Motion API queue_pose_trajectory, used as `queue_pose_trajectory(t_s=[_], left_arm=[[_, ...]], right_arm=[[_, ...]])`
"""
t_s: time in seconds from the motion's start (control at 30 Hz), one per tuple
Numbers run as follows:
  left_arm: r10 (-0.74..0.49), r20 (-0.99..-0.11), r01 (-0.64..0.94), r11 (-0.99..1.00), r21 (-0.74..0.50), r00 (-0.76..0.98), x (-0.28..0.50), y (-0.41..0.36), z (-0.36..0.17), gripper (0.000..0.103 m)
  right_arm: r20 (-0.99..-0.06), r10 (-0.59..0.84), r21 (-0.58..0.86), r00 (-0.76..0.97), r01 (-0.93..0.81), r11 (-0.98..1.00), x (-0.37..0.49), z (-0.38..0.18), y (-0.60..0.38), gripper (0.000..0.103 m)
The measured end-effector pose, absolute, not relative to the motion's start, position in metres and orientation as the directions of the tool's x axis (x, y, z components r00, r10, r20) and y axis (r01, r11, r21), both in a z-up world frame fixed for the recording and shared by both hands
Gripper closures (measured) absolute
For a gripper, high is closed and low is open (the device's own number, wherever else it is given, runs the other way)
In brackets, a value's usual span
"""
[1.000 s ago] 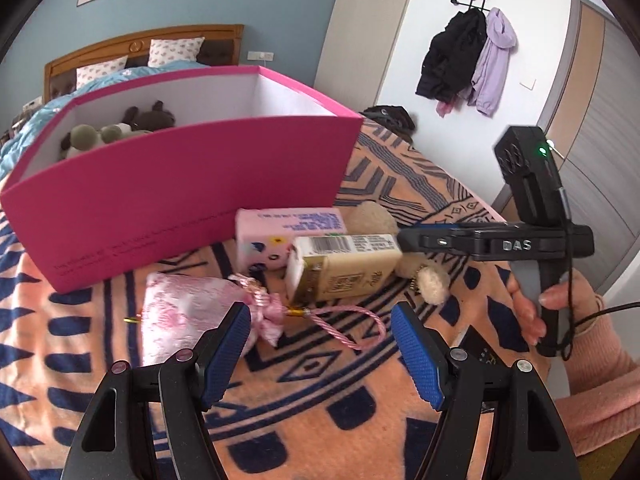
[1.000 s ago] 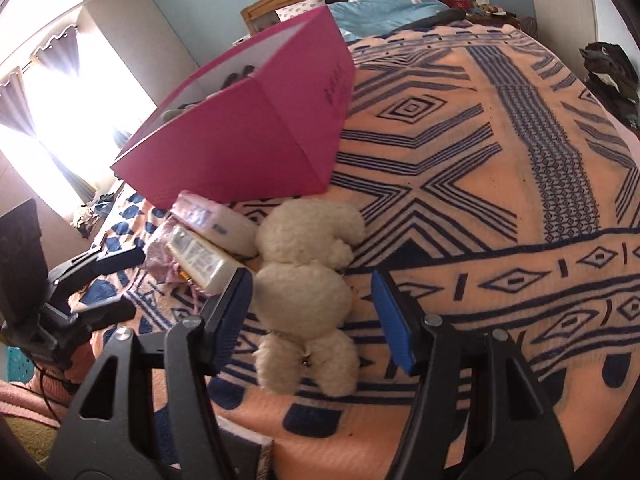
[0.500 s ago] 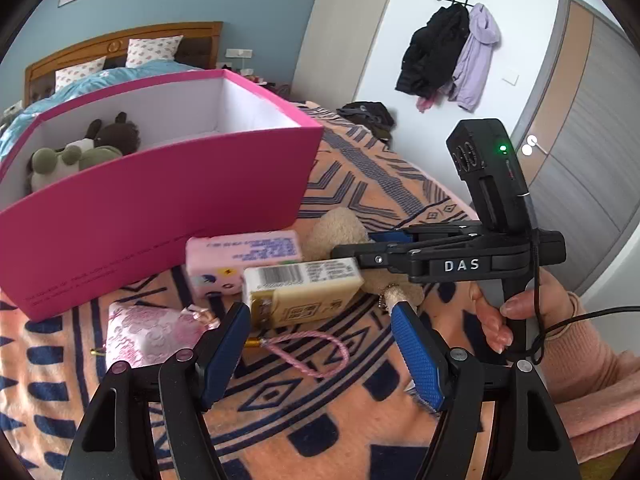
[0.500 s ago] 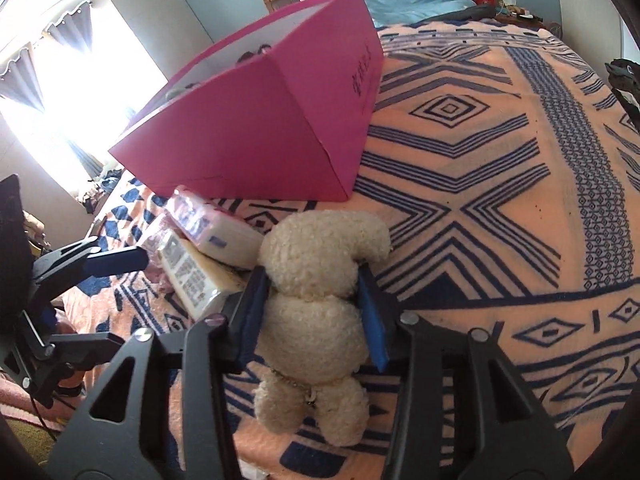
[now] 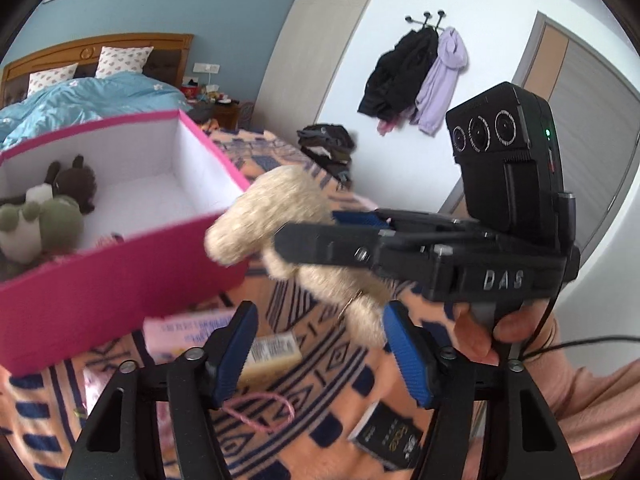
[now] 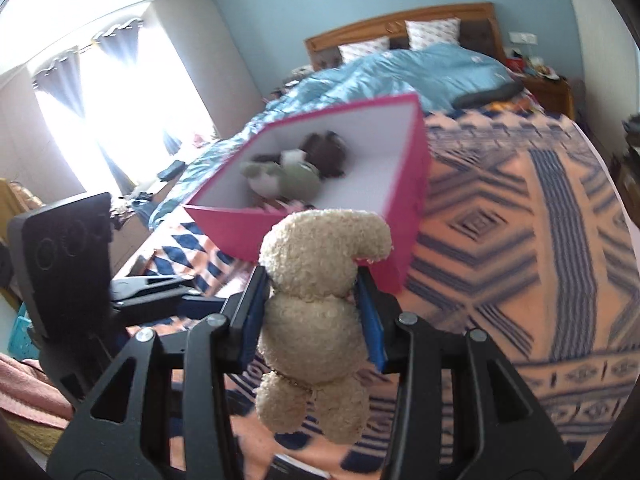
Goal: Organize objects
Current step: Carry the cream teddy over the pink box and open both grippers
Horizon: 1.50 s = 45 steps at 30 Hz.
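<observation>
- Your right gripper [image 6: 314,312] is pinching the cream plush toy [image 6: 316,308] at its middle; both blue pads [image 6: 370,320] press into the pile.
- The cream plush toy hangs clear of the patterned blanket [image 6: 520,248], on the near side of the pink box [image 6: 404,216], with its head level with the box's front corner.
- In the left wrist view the same toy [image 5: 280,216] sits just beside the near right corner of the pink box [image 5: 120,280], above the blanket [image 5: 304,368].
- Your left gripper [image 5: 320,356] has nothing between its pads; the jaws are closing and remain spread apart.
- Below the left gripper, in front of the pink box, lie a pink carton [image 5: 188,330] and a yellow packet [image 5: 276,352], touching each other. This area is blurred.
- A pink cord loop [image 5: 260,412] lies on the blanket nearer to you than the yellow packet.
- A black packet [image 5: 390,440] lies to the right of the cord loop, well clear of the pink box.
- Inside the pink box, at its left end, rest a green plush toy [image 5: 40,228] and a dark brown plush toy [image 5: 74,182], touching each other.
- The remainder of the box's white floor is bare.
- Your right hand [image 5: 488,336] grips the handle of the right gripper.
</observation>
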<state>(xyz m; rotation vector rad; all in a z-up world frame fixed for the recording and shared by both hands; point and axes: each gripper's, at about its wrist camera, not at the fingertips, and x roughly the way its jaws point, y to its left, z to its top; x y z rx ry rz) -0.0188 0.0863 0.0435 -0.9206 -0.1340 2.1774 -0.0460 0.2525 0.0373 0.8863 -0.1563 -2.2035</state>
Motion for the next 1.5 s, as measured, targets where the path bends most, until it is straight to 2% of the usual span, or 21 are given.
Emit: queue_pose_trajectory(t_s=[0.1,0.17,0.23,0.3,0.7,1.03,1.2,1.33,1.5], left_arm=[[0.679,-0.552,-0.591,-0.719,-0.366,-0.484,-0.029,0.079,0.055,0.050],[0.675,-0.542,-0.578,-0.727,-0.370,-0.501,-0.038,0.073,0.062,0.053],[0.659,-0.543,-0.561,-0.744,-0.364,-0.521,-0.049,0.069,0.066,0.061],[0.658,-0.539,-0.550,-0.747,-0.375,-0.526,-0.060,0.065,0.071,0.063],[0.568,-0.568,-0.457,-0.821,-0.342,-0.595,-0.131,0.053,0.082,0.066],[0.531,-0.635,-0.401,-0.846,-0.352,-0.562,-0.178,0.055,0.056,0.066],[0.522,-0.657,-0.374,-0.852,-0.368,-0.544,-0.186,0.053,0.044,0.066],[0.497,-0.672,-0.370,-0.866,-0.338,-0.550,-0.183,0.054,0.040,0.066],[0.494,-0.677,-0.366,-0.867,-0.337,-0.546,-0.178,0.050,0.036,0.064]], right_arm=[[-0.541,-0.697,0.352,-0.470,0.626,-0.695,-0.055,0.046,0.238,0.057],[-0.541,-0.700,0.339,-0.466,0.641,-0.689,-0.065,0.052,0.229,0.057],[-0.536,-0.705,0.327,-0.464,0.656,-0.680,-0.075,0.059,0.222,0.057],[-0.531,-0.714,0.327,-0.455,0.667,-0.669,-0.088,0.067,0.216,0.057],[-0.579,-0.658,0.219,-0.482,0.685,-0.695,-0.163,0.081,0.179,0.057],[-0.672,-0.575,0.155,-0.467,0.670,-0.726,-0.217,0.053,0.158,0.056],[-0.699,-0.514,0.120,-0.498,0.626,-0.770,-0.233,0.044,0.155,0.056],[-0.707,-0.473,0.096,-0.526,0.591,-0.801,-0.238,0.043,0.161,0.052],[-0.732,-0.466,0.112,-0.498,0.586,-0.802,-0.238,0.033,0.166,0.052]])
